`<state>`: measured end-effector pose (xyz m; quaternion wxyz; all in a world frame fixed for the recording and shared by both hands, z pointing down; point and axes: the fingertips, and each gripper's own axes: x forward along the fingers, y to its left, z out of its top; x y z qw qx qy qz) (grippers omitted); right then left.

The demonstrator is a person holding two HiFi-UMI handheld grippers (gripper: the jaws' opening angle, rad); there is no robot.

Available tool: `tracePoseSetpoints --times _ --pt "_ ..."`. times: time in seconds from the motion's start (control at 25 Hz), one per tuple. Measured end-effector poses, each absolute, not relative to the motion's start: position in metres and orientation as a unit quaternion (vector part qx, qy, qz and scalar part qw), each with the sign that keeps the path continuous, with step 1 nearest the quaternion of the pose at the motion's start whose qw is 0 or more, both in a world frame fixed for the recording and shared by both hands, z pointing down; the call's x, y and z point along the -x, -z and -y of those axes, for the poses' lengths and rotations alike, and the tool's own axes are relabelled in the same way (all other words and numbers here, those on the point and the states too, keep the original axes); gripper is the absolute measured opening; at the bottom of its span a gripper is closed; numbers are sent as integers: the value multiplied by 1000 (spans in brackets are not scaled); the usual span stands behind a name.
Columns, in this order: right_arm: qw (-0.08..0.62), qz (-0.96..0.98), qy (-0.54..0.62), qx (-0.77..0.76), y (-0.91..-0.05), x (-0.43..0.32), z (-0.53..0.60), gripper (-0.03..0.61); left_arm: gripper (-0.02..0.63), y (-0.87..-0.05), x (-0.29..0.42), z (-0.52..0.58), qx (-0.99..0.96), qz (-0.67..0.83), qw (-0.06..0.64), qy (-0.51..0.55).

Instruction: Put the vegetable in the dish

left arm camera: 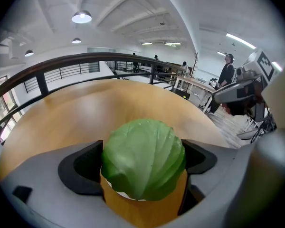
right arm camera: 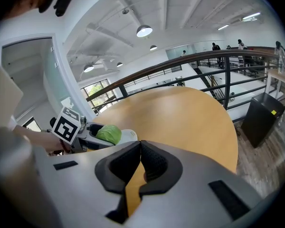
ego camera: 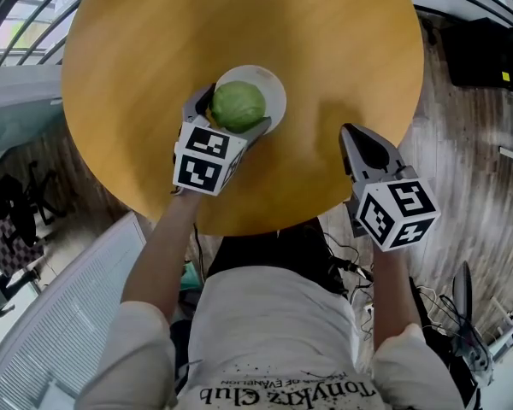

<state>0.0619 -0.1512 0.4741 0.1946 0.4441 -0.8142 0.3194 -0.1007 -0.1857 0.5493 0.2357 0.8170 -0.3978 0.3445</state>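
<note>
The left gripper [ego camera: 230, 114] is clamping a green cabbage [ego camera: 238, 104] between its jaws, right over the white dish [ego camera: 275, 90] on the round bench [ego camera: 145, 67]. The cabbage is hiding most of the dish, and I cannot tell whether the two are touching. The right gripper [ego camera: 351, 134] is hovering clenched and empty near the bench edge.

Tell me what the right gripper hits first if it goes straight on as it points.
Nothing, it seems: ahead of the right gripper lies only bare table. The dish and cabbage sit off to its left. Depth is unclear.
</note>
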Motion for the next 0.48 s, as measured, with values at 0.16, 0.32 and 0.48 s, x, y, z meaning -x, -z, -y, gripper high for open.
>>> tracePoseSetpoints --times 0.16,0.32,0.48 --pt "196 811 -324 -446 -477 -66 156 25 500 -558 96 193 -814 394 232 -357" --pt "194 808 -329 -448 -479 -65 154 25 501 -563 95 194 -814 383 229 -373" --pt "194 806 -332 -449 -483 -66 156 25 500 -567 90 200 -814 377 227 -379"
